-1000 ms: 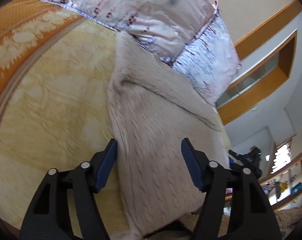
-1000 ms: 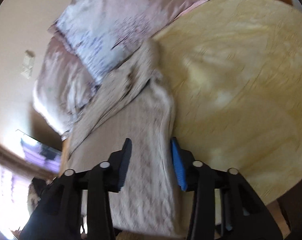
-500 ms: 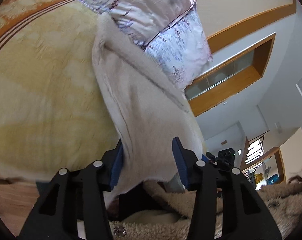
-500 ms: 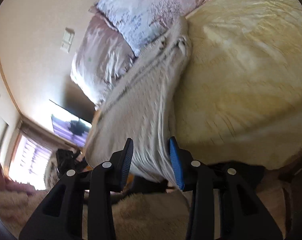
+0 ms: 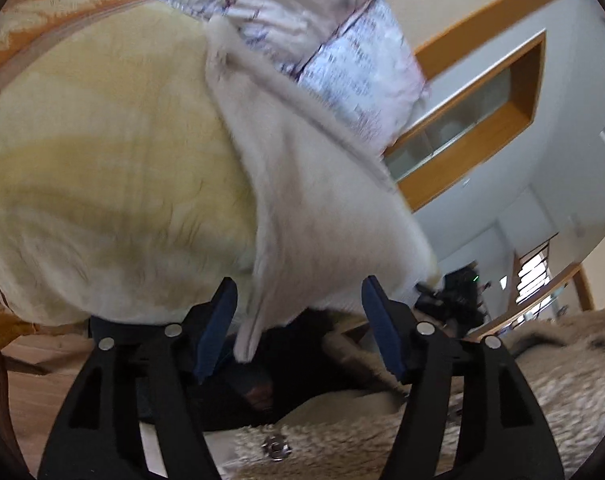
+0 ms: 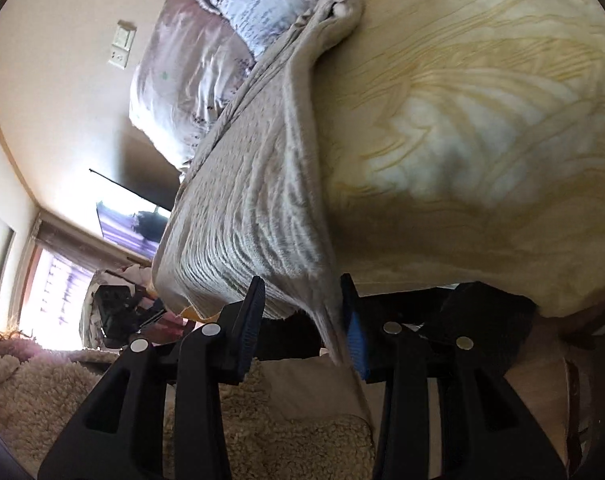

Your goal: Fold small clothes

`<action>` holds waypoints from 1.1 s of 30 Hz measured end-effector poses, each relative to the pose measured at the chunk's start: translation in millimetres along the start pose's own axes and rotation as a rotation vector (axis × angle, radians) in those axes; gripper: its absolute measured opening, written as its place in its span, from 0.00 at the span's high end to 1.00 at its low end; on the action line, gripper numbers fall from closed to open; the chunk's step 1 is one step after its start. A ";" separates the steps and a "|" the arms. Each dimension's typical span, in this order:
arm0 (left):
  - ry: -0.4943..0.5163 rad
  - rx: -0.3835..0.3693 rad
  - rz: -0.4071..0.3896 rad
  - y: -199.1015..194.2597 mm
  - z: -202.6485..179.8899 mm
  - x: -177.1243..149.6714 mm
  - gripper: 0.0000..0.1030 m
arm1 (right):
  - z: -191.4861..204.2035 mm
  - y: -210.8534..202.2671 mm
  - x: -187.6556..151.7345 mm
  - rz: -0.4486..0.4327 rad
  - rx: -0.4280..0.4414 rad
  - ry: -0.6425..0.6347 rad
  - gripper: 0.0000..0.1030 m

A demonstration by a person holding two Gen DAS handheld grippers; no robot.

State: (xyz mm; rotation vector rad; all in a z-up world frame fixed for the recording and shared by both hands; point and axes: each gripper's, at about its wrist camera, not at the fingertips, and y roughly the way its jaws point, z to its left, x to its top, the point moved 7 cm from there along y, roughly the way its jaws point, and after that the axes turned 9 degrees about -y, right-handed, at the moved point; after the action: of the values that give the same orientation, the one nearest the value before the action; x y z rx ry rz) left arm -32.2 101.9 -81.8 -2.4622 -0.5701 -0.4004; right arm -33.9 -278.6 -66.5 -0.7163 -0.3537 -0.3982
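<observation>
A beige knitted garment (image 5: 322,208) lies stretched from the pillows down over the edge of a yellow bed cover (image 5: 102,184). Its near hem hangs off the edge between the open jaws of my left gripper (image 5: 298,320), which does not pinch it. In the right wrist view the same garment (image 6: 258,200) hangs over the bed cover (image 6: 462,140), and a corner of it drops between the jaws of my right gripper (image 6: 302,320). Those jaws stand apart, with the cloth against the right blue pad (image 6: 356,336).
Patterned pillows (image 5: 322,28) lie at the head of the bed, also in the right wrist view (image 6: 206,60). A fluffy beige rug (image 5: 502,400) covers the floor below the grippers. A wood-framed window (image 5: 474,112) is in the wall; a bright window (image 6: 58,300) is at far left.
Both grippers have drawn back past the bed edge, pulling the garment's hem over it. The left jaws have opened wider than half a second ago.
</observation>
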 end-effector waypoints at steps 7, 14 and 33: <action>-0.037 -0.004 0.078 22.6 12.7 -6.5 0.71 | 18.0 2.4 -8.2 0.021 0.034 -0.075 0.89; 0.031 -0.084 0.090 10.6 -11.7 -3.1 0.93 | 57.4 -18.1 16.4 -0.081 0.027 -0.227 0.92; 0.061 0.047 -0.239 -2.1 -54.1 163.3 0.94 | 98.1 -32.2 158.1 -0.476 -0.404 -0.417 0.92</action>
State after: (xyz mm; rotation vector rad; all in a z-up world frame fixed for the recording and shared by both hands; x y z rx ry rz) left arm 99.6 121.6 27.1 -2.3357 -0.8412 -0.5482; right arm 71.1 -269.2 90.2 -1.1170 -0.8617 -0.7865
